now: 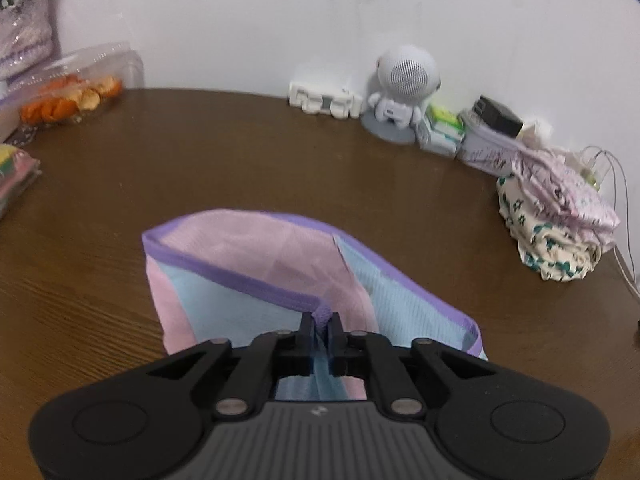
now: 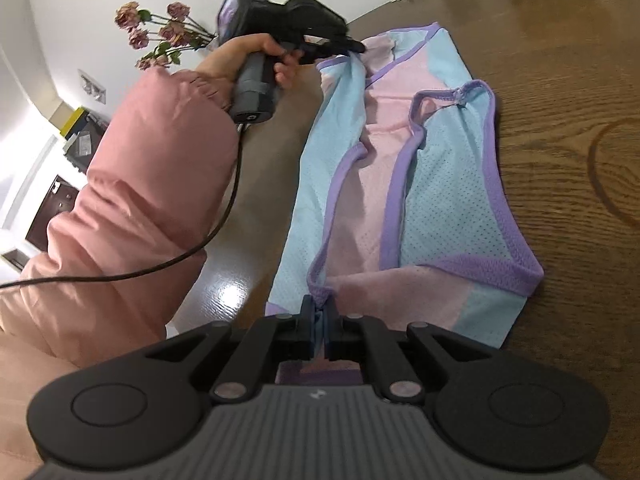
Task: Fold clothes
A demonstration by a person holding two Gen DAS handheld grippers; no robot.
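Note:
A pink and light-blue mesh garment with purple trim [image 2: 432, 184] lies on the brown wooden table [image 2: 560, 128]. My right gripper [image 2: 320, 312] is shut on its purple-trimmed near edge. My left gripper [image 1: 321, 322] is shut on the garment's purple edge at the other end [image 1: 256, 264]; in the right wrist view the left gripper [image 2: 356, 46] shows at the far end, held by a hand in a pink sleeve. The edge between the two grippers is lifted off the table.
A crumpled pile of patterned clothes [image 1: 556, 216] lies at the right back. A white astronaut speaker [image 1: 404, 88], small boxes [image 1: 444, 130] and a white block [image 1: 324, 100] line the wall. A plastic container with orange items [image 1: 72, 92] and folded cloth [image 1: 16, 176] sit left.

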